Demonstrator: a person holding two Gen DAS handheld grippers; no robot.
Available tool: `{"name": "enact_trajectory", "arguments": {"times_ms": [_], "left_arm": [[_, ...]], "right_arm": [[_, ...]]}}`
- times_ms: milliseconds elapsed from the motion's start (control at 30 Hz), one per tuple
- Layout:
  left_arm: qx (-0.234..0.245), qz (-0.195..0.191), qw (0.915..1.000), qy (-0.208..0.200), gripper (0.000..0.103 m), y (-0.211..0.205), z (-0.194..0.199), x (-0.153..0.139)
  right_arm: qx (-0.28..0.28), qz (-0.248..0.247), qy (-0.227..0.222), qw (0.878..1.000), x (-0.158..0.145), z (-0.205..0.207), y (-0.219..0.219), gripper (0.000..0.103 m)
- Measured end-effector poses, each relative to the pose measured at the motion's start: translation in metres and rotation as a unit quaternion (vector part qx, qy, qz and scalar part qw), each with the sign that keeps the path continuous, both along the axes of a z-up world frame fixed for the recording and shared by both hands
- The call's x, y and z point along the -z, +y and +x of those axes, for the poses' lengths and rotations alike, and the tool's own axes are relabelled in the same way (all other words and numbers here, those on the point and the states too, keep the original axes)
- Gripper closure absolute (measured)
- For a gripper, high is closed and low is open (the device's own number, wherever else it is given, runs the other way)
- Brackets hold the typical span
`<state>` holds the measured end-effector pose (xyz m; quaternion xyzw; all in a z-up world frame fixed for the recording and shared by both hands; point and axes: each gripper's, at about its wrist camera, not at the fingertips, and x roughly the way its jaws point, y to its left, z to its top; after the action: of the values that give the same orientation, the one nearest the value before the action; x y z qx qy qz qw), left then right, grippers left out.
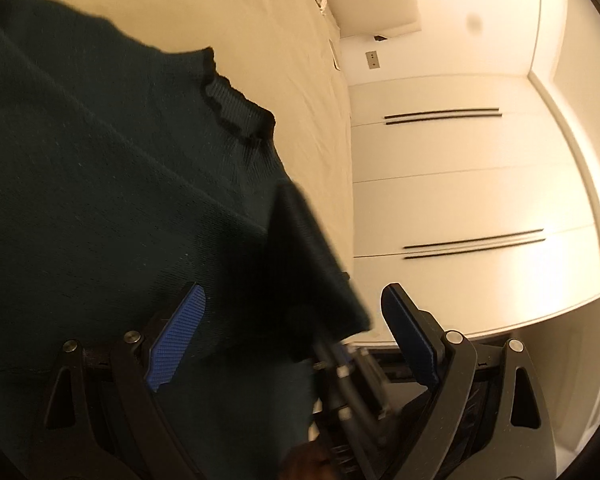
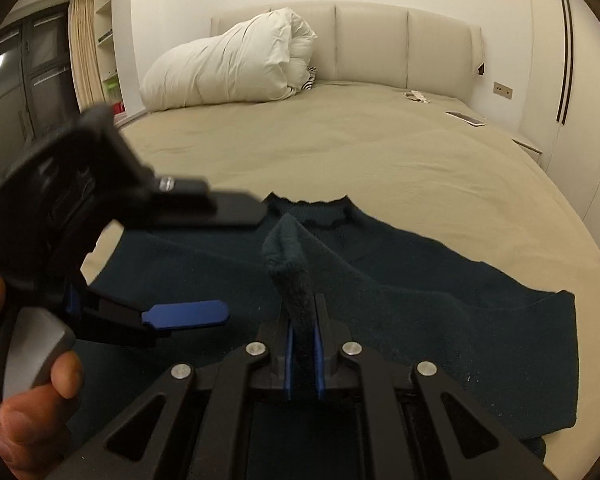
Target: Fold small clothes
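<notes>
A dark green sweater (image 2: 380,280) lies spread out on a big bed (image 2: 380,152) with a tan sheet. Its wavy neck (image 2: 320,216) points toward the padded headboard (image 2: 372,44).

The right gripper (image 2: 302,312) is closed tight on a fold of the sweater. The cloth sticks up between its two blue pads (image 2: 288,356) like a little bump. The rest of the sweater lies flat under it and around it.

The left gripper (image 1: 292,304) has its jaws wide open. Nothing is pinched in them. One blue pad (image 1: 176,336) sits over the green cloth, and the other pad (image 1: 410,332) is off past the sweater's edge. A flap of the sweater (image 1: 312,256) hangs in the gap between them, but the pads do not press on it. In the right camera you can see this gripper on the left side, just above the sweater, with a hand (image 2: 32,384) around its handle.

A puffy white blanket (image 2: 228,64) is rolled up near the headboard. A phone (image 2: 466,118) and some small things (image 2: 416,96) lie on the far right side of the bed. White closet doors (image 1: 460,184) stand beside the bed.
</notes>
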<state>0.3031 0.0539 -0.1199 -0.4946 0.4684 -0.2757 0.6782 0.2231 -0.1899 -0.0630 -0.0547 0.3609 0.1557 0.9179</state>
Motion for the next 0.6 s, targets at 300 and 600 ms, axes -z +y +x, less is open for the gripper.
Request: {"name": "enact_trajectory", "arguments": {"times_ms": [300, 600], "left_arm": [[0.035, 0.026, 0.999, 0.006, 0.013, -0.026, 0.019, 0.011], [0.042, 0.048, 0.9978, 0.017, 0.09, -0.032, 0.035, 0.02]], "right_arm": [[-0.018, 0.013, 0.008, 1.0, 0.001, -0.01, 0.006, 0.093], [-0.025, 0.087, 0.036, 0.995, 0.002, -0.027, -0.009, 0.068]]}}
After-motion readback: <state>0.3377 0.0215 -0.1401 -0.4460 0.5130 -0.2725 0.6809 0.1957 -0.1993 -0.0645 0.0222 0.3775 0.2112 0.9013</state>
